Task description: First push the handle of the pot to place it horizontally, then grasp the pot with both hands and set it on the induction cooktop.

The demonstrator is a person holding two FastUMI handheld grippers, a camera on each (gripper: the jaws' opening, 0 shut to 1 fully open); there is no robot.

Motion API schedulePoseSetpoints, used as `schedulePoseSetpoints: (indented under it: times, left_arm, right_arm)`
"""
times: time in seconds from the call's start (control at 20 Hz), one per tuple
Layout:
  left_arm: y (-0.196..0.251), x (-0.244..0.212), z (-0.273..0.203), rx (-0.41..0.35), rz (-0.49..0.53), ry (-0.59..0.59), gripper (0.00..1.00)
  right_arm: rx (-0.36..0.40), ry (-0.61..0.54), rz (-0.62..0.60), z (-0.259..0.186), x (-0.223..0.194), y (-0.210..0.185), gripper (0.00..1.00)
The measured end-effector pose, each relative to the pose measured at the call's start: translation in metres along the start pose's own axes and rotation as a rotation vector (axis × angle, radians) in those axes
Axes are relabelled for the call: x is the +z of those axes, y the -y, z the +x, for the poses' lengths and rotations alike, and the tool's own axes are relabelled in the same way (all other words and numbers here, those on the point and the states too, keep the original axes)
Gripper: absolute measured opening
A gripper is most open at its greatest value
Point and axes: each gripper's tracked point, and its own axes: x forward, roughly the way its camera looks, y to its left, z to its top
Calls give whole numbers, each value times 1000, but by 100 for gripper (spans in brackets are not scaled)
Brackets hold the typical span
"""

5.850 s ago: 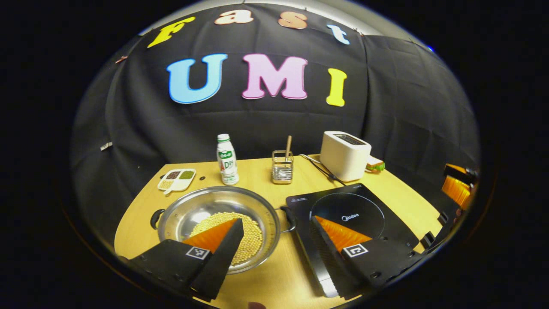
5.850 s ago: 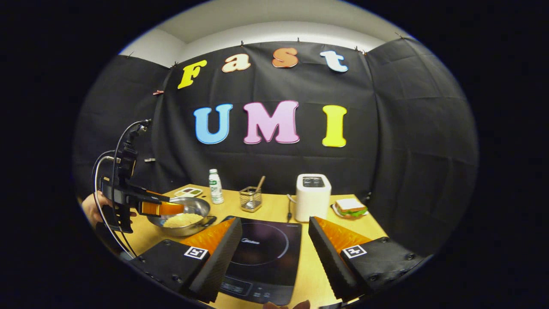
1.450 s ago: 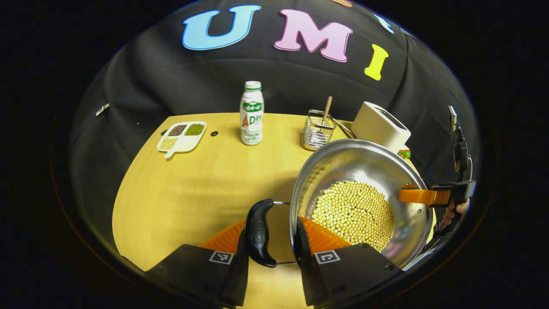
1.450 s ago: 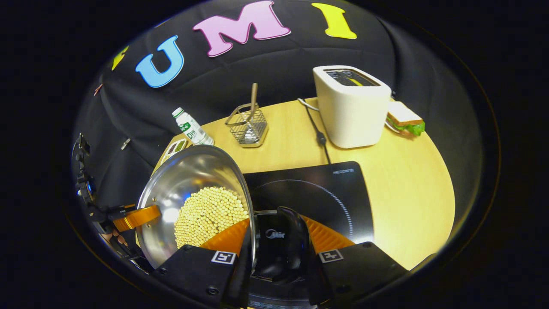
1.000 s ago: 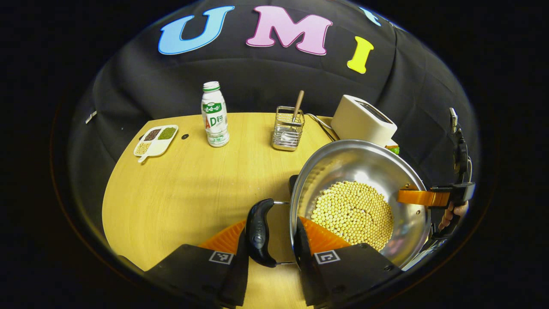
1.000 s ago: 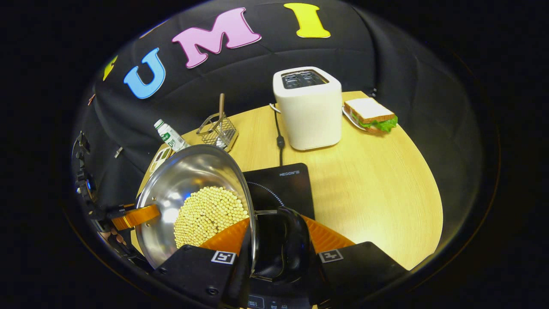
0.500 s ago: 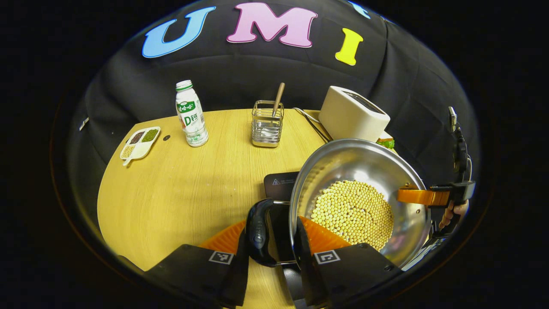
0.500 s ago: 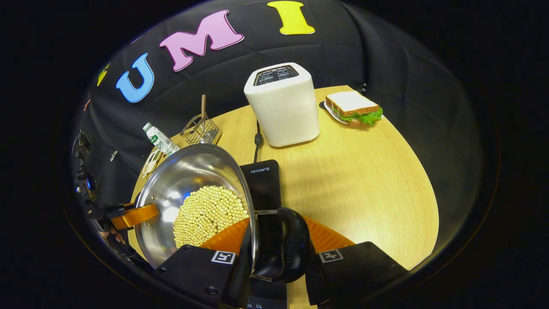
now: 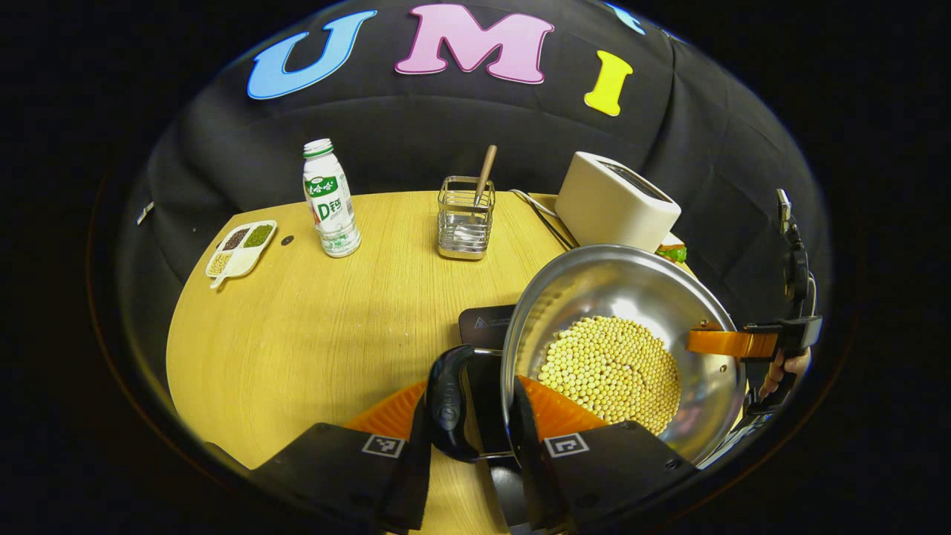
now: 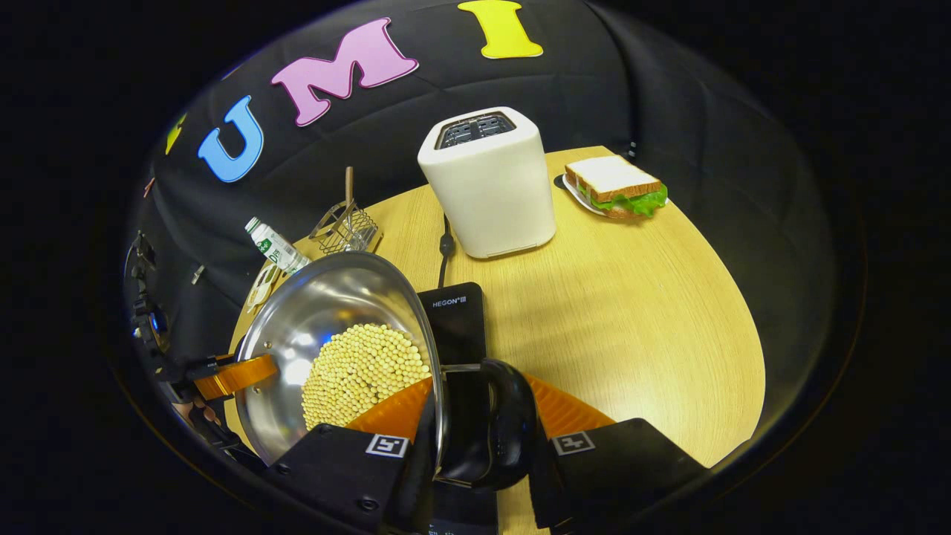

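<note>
Now both grippers hold a steel pot (image 9: 631, 297) of soybeans (image 9: 609, 368) above the black induction cooktop (image 10: 455, 316), on a round wooden table (image 9: 312, 327). In the left gripper view, the left gripper (image 9: 466, 416) is clenched on the pot's near black loop handle (image 9: 447, 401), one finger outside the handle, the other inside the rim. In the right gripper view, the right gripper (image 10: 479, 423) is clamped the same way on the opposite handle (image 10: 494, 423). The pot appears level, most of it over the cooktop. To finish well, lower both sides evenly so the beans stay put, centre the base on the glass, and let go only once it rests flat. A toaster (image 10: 488, 178), a sandwich (image 10: 615, 186), a wire caddy (image 9: 464, 215) and a drink bottle (image 9: 328, 197) stand well apart.
</note>
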Motion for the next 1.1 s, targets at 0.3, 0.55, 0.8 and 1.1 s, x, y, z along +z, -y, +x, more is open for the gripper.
schedulePoseSetpoints:
  times: [0.3, 0.55, 0.8, 1.1]
  left_arm:
    - [0, 0, 2, -3, 0, -1, 54]
    - [-1, 0, 2, -6, -5, 0, 55]
    - [-3, 4, -1, 20, 21, 9, 63]
    - [-5, 24, -14, 64, 42, 98, 98]
  right_arm:
    - [-3, -2, 4, 1, 0, 0, 55]
    - [-5, -9, 17, 1, 0, 0, 55]
    - [-8, -8, 24, 1, 1, -1, 55]
    - [2, 27, 31, -8, 12, -10, 99]
